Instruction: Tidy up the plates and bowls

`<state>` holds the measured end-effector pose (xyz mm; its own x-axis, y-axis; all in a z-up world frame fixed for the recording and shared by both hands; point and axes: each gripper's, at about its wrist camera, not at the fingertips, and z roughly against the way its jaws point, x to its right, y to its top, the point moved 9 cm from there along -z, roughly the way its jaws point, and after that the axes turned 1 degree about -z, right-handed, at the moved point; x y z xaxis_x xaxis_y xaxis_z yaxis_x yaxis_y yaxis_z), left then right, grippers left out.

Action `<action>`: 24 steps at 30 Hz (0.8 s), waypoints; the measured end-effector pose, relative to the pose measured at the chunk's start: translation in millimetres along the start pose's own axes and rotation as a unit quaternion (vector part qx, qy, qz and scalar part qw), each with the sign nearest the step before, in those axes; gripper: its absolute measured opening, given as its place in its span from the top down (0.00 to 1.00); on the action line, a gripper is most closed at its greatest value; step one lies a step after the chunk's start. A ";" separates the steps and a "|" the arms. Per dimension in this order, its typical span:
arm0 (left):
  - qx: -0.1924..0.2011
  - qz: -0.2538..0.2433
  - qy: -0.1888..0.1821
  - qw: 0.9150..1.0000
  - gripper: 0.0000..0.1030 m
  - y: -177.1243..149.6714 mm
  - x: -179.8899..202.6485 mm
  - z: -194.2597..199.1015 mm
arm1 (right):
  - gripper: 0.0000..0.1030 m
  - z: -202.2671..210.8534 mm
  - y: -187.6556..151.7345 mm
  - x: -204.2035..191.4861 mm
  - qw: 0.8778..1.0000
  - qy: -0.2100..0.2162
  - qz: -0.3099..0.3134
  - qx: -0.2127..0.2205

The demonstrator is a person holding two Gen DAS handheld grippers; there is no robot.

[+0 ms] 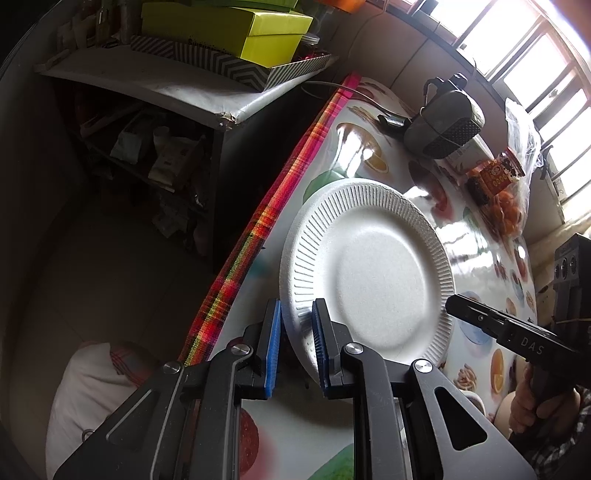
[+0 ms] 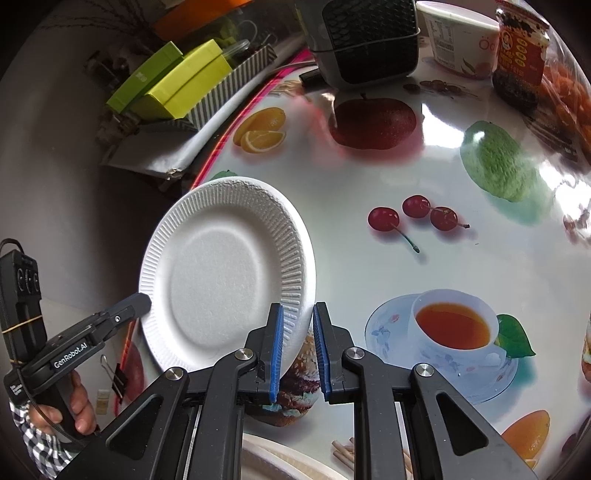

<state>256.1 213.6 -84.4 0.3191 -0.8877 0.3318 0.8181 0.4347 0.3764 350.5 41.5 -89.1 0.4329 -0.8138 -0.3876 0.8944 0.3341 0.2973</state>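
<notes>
- The counter (image 2: 424, 177) fills most of both views, under a glossy cloth printed with fruit, cherries and a cup of tea; a pink plaid border runs along its edge.
- A shelf unit (image 1: 147, 81) stands beside the counter, with lime-green boxes (image 1: 236, 33) stacked in a zigzag-patterned tray on its top.
- One white foam plate (image 1: 373, 273) with a ribbed rim sits at the counter's near corner beside the plaid edge, tilted rather than lying flat.
- A grey device with a black mesh front (image 2: 369, 40) stands at the far side of the counter, with a white tub (image 2: 461, 40) and a red-labelled jar (image 2: 521, 51) just beside it.
- The left claw (image 1: 297, 328) has its blue pads drawn narrow, pinching the plate's rim on its near left side.
- The right claw (image 2: 298, 332) is likewise closed down on the rim at the opposite side, the plate's edge caught between its pads.
- A hand (image 2: 74, 402) with a checked sleeve grips the left claw's handle.
- A black binder clip (image 2: 118, 380) lies on the counter near that hand.
</notes>
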 end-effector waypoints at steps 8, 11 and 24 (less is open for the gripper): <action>0.008 -0.006 -0.005 1.000 0.83 -0.2 4.0 10.1 | 0.84 11.4 -2.2 -2.1 1.000 0.003 0.002 0.009; 0.011 -0.008 -0.007 1.000 0.83 -0.8 5.2 14.5 | 0.84 17.6 -3.7 -3.4 1.000 0.005 0.004 0.013; 0.024 -0.025 -0.012 0.999 0.83 -10.2 17.7 37.6 | 0.84 47.1 -20.9 -8.2 0.999 0.004 0.017 0.028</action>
<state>235.4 199.2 -49.9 0.2668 -0.9049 0.3315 0.8089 0.3973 0.4335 323.0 18.8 -51.0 0.4645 -0.7985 -0.3830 0.8712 0.3343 0.3595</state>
